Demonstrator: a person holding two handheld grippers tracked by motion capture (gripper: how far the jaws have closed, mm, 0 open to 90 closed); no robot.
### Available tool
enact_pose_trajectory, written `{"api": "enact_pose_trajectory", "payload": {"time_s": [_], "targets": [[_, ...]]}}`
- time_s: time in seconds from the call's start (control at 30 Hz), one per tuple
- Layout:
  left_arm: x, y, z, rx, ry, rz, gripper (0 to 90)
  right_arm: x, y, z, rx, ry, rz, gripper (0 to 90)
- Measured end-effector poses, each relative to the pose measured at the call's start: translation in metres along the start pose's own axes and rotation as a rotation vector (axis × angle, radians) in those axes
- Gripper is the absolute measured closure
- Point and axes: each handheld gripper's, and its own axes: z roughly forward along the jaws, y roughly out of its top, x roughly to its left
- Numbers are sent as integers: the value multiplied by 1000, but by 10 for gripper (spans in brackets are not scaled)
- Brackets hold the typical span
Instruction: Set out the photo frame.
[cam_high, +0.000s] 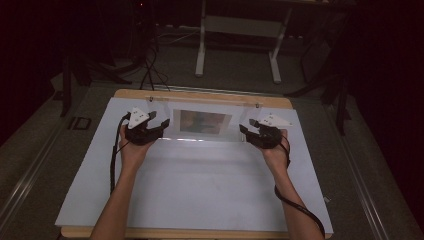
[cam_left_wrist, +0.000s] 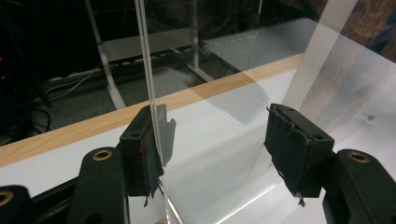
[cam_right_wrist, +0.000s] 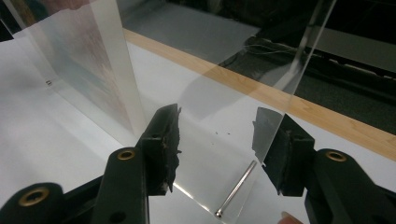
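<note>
Frame: clear plastic picture frame (cam_high: 206, 122) stands on the white table (cam_high: 200, 190).
Writing: none readable.
Left gripper (cam_high: 150, 127): jaws spread around frame's left edge.
Right gripper (cam_high: 254, 131): jaws spread around frame's right edge.

Dim room, one lit bench

The white bench (cam_high: 200, 185) is evenly lit from above, with darkness all round it. A thin glare line runs between the two tongs along the clear acrylic frame (cam_high: 205, 122). In both gripper views the pads are sharp, the frame throws soft grey shadows ahead of them, and the background blurs.
</note>
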Motion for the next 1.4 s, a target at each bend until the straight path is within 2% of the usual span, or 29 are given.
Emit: {"api": "enact_pose_trajectory", "payload": {"time_s": [0.33,0.83,1.0,1.4], "targets": [[3,5,6,21,11,-10,387,-4,4,4,15,1,11,503],[5,6,11,17,15,-17,388,-9,6,8,12,12,34,513],[6,10,11,41,9,-19,388,-9,6,8,14,12,35,513],[5,12,11,59,9,-20,388,-10,6,7,13,15,38,515]]}}
